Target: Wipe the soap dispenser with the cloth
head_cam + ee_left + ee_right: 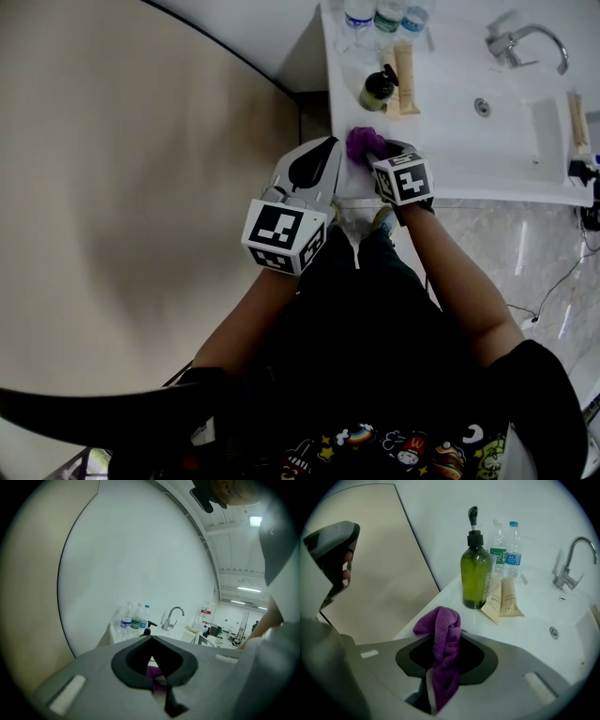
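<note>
My left forearm reaches forward, and the left gripper (330, 150) (151, 639) lies close to level with its jaws drawn together at the tips and nothing gripped. Through the thin slit between them I see a bit of purple cloth (152, 672) just past the tips. The dispenser (146, 629) stands farther ahead.

My right forearm comes in from the other side. The right gripper (380, 157) (445, 637) tips steeply down at the near edge of the white surface (450, 141), just beside the left jaws. Its jaws are clamped on the cloth (440, 620) (364, 142), which bunches up above the tips and hangs down between them.

The dispenser (476, 576) (378, 89) stands upright ahead of the right jaws and apart from the cloth. Two sachets (502, 599) lean against its right side, with bottles (506, 545) behind and the tap (569, 569) far right.
</note>
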`<control>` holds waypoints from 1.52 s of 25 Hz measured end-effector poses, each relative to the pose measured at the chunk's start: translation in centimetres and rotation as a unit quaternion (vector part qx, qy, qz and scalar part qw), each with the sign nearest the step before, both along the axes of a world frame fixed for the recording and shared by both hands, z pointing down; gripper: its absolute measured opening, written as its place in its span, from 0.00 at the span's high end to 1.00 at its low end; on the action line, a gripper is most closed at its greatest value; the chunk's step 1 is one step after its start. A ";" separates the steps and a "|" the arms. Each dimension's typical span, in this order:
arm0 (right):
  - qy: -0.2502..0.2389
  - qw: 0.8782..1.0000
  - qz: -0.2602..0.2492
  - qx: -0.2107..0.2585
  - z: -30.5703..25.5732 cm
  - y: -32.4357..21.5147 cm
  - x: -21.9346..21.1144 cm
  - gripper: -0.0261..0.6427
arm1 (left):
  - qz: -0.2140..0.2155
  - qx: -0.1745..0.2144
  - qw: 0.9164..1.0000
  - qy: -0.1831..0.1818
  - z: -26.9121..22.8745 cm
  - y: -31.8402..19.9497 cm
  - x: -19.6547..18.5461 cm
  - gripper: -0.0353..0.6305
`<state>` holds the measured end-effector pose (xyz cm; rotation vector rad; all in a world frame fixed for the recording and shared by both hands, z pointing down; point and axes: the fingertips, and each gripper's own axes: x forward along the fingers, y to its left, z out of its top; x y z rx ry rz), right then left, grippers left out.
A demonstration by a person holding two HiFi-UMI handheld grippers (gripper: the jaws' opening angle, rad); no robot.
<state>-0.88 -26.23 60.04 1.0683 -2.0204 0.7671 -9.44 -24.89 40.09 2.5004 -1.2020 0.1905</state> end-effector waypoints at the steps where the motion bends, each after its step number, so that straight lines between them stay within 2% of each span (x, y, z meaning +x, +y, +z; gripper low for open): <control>1: -0.003 1.000 0.000 0.008 -0.4 -0.3 0.1 0.75 | 0.000 0.001 1.000 -0.001 -0.1 0.0 0.1 0.95; 9: -0.021 0.997 -0.012 0.078 -4.9 -4.6 0.6 0.75 | 0.006 0.010 1.000 -0.010 -1.0 -0.3 1.6 0.95; 19: -0.039 0.995 -0.005 0.094 -6.4 -6.1 3.8 0.75 | 0.008 0.009 1.000 -0.027 -1.2 -0.8 4.3 0.95; 30: -0.052 0.988 0.002 0.145 -11.0 -9.8 8.1 0.75 | 0.005 0.014 0.999 -0.034 -1.9 -1.1 7.0 0.95; 38: -0.073 0.984 -0.013 0.160 -12.4 -9.5 5.7 0.75 | 0.006 0.015 0.999 -0.035 -2.2 -1.1 6.9 0.95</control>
